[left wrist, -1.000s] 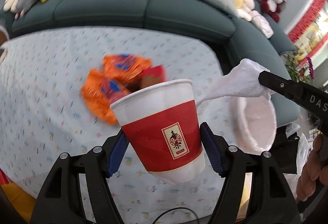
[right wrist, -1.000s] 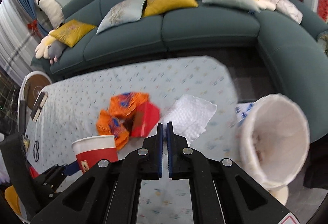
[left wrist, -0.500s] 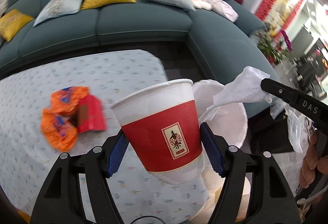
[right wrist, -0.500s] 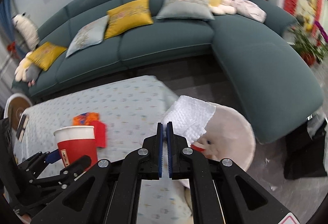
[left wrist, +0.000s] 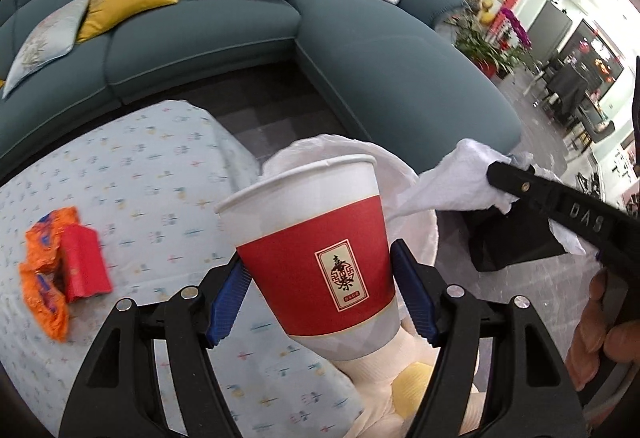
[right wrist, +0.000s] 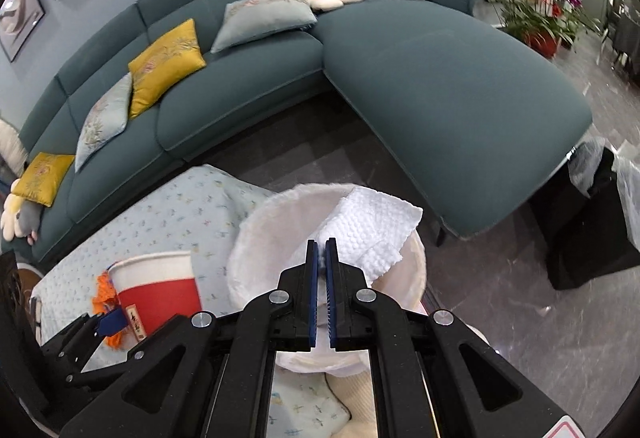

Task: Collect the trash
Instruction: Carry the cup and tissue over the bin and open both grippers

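Observation:
My left gripper (left wrist: 320,294) is shut on a red and white paper cup (left wrist: 320,246), held upright beside the white trash basket (left wrist: 420,205); the cup also shows in the right wrist view (right wrist: 156,294). My right gripper (right wrist: 322,250) is shut on a white paper napkin (right wrist: 372,230) and holds it over the basket's opening (right wrist: 260,250). The napkin also shows in the left wrist view (left wrist: 452,181). Orange snack wrappers (left wrist: 44,278) and a red packet (left wrist: 82,266) lie on the table at the left.
The table (left wrist: 140,173) has a light patterned cloth and ends just before the basket. A teal sectional sofa (right wrist: 440,77) with cushions curves behind. A black bag (right wrist: 588,234) stands on the floor at the right.
Both grippers have swung right, away from the table's middle, to the basket. The napkin now hangs over the basket's opening and the cup is next to it.

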